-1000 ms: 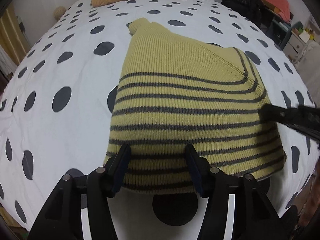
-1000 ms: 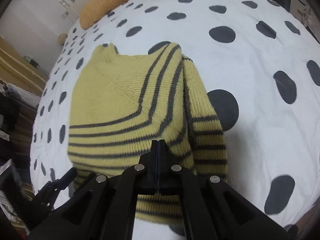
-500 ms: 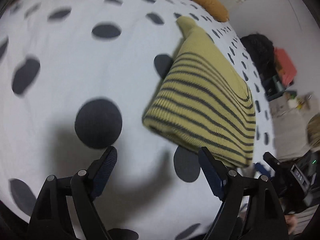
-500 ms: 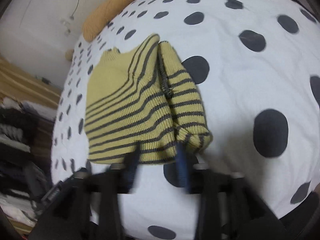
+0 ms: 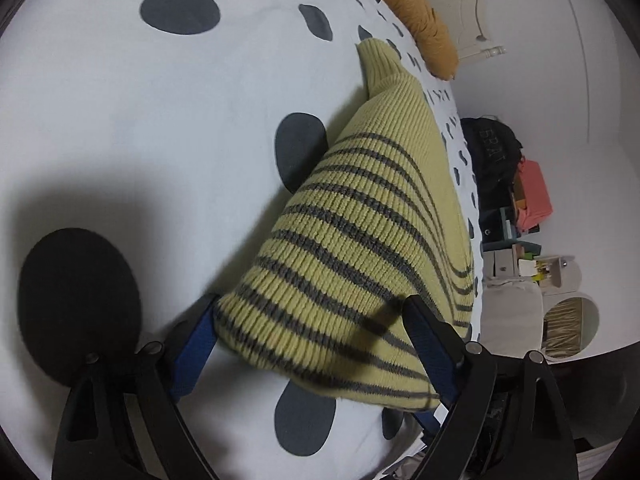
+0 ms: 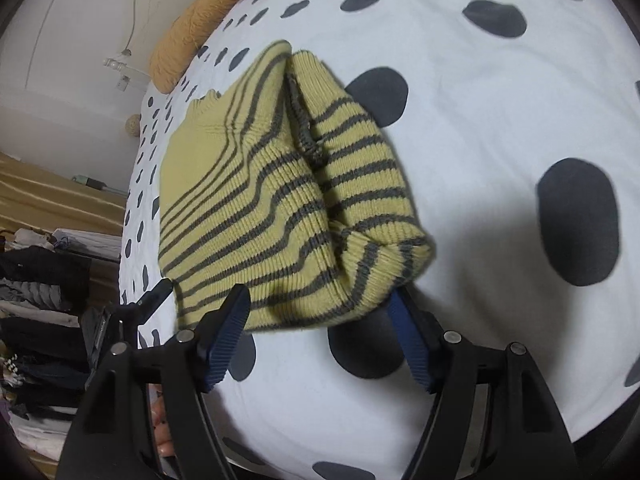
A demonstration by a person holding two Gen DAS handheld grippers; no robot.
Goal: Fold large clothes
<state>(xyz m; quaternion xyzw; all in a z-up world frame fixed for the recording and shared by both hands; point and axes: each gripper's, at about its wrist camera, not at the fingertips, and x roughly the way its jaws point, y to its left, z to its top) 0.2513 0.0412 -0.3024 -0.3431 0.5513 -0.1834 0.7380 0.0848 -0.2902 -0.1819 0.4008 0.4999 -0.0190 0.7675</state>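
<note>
A white bedspread (image 5: 120, 128) printed with rounded dark grey spots is spread smooth across the bed. Near its front edge a folded sweater (image 5: 360, 232), of ribbed yellow knit with thin dark grey stripes, is laid as a thick, roughly triangular bundle; its plain collar end is pointed toward a long, nubbly orange pillow (image 5: 420, 20) set at the far end of the bedspread. A sleeve is seen folded over the sweater (image 6: 280, 208) along one side, forming a rounded roll. Beyond the side of the bedspread a black bag (image 5: 492, 152) bearing faint lettering, too blurred to be read, is stood beside a coral-pink box (image 5: 534, 194). The left gripper (image 5: 312, 336) is spread wide, its blue ridged pads placed either side of the sweater's near corner. The right gripper (image 6: 320, 328) is likewise spread, straddling the rolled corner without clamping.
</note>
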